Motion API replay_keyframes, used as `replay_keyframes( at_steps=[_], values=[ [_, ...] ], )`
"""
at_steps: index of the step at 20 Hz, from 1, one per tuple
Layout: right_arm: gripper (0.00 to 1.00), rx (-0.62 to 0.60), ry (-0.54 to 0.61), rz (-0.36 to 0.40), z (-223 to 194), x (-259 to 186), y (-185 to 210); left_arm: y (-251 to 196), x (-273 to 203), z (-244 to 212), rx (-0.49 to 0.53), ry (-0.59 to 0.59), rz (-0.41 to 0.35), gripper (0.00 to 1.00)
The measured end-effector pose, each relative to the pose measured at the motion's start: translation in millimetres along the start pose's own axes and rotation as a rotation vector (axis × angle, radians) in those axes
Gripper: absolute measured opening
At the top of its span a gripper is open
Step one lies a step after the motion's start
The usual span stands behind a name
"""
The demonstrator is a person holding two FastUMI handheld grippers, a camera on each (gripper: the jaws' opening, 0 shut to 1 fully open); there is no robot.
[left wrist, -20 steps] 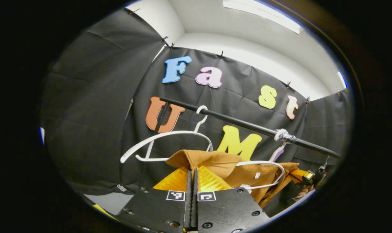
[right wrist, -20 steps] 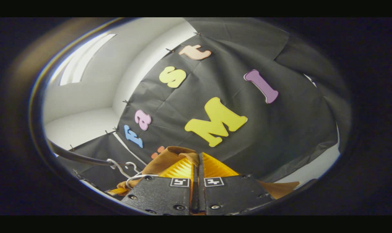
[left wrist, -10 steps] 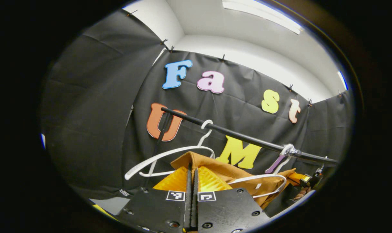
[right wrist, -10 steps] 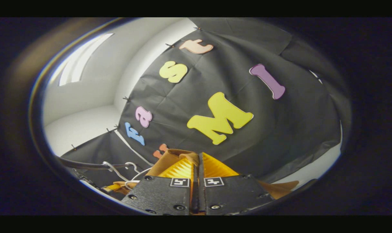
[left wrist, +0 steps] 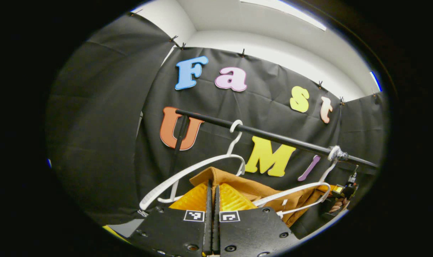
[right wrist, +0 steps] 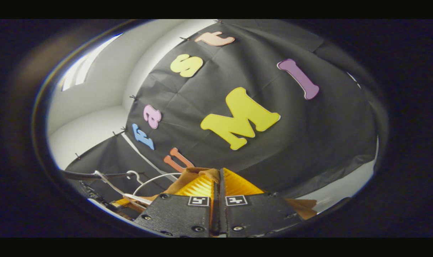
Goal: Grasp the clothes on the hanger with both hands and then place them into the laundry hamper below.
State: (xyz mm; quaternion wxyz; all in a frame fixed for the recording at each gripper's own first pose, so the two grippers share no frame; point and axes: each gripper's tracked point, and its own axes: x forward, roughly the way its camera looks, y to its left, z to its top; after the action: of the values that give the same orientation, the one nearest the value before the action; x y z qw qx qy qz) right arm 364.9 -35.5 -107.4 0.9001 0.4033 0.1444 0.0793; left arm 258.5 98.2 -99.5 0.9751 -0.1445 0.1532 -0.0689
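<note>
Left gripper view: left gripper (left wrist: 212, 185) at 6 o'clock, fingers pressed together on a fold of the brown garment (left wrist: 238, 180), cloth pinched between both pads. Garment spreading from the fingertips toward 4 o'clock, draped over a white hanger (left wrist: 298, 192) whose hook rises to the taped spot on the black rail (left wrist: 273, 136). Second white hanger (left wrist: 198, 167), bare, hooked on the same rail nearer the centre, its arm sloping down toward 7 o'clock, just beside the garment's upper edge. Rail running from 10 o'clock down to 3 o'clock in front of the black cloth wall (left wrist: 105, 125). At 4 o'clock, near the far end of the garment, the other gripper and part of a hand (left wrist: 336, 205), small and unclear.

Right gripper view: right gripper (right wrist: 218, 178) at 6 o'clock, fingers closed on the brown garment (right wrist: 188, 176), a fold bunched at the tips, more cloth trailing out at 5 o'clock. White hangers (right wrist: 145, 180) and the rail (right wrist: 80, 175) low at 8 o'clock.

Laundry hamper not seen.
</note>
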Motion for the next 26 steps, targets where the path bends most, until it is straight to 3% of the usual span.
replay_keyframes(
  at_steps=[12, 16, 23, 26],
  values=[
    [0.02, 0.165, 0.054, 0.025, -19, 8, -31, 12, -3, -50, -0.107, 0.081, -0.067, 0.02],
    [0.02, 0.166, 0.080, -0.003, -29, 6, -42, 5, -12, -51, -0.120, 0.108, -0.091, 0.01],
    [0.02, 0.188, 0.109, -0.019, -62, -17, -51, 21, -24, -108, -0.144, 0.193, -0.053, 0.01],
    [0.03, 0.174, 0.112, -0.020, -76, -40, -46, 17, -42, -112, -0.148, 0.194, -0.071, 0.01]
  ],
)
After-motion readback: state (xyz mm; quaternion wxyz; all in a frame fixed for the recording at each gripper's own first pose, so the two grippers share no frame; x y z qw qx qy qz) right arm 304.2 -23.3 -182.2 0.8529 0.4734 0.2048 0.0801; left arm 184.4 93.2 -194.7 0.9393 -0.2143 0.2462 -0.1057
